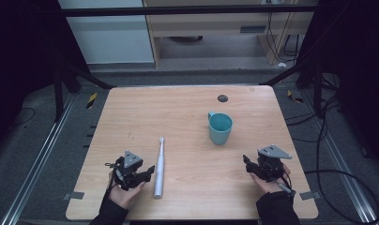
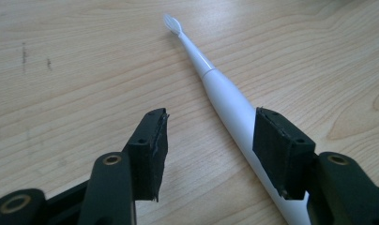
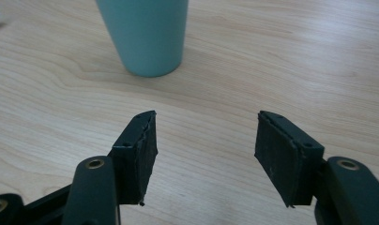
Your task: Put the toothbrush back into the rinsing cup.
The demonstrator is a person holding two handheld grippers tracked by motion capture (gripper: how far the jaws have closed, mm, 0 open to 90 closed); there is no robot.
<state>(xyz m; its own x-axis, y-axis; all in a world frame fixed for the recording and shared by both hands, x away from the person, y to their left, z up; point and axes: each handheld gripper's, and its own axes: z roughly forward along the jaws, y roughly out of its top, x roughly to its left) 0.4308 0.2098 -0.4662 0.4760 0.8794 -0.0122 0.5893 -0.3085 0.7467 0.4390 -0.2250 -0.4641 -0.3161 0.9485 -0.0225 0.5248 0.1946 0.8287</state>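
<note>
Cup (image 1: 220,127) teal, upright on table (image 1: 187,112), nothing visible inside; toothbrush (image 1: 158,168) lying apart.

A light wooden table (image 1: 187,117) carries a white toothbrush (image 1: 158,168) and teal cup (image 1: 220,127).

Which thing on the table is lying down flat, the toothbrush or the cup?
The white electric toothbrush lies flat on the wooden table, by the left hand-held gripper. The teal cup stands upright.
</note>
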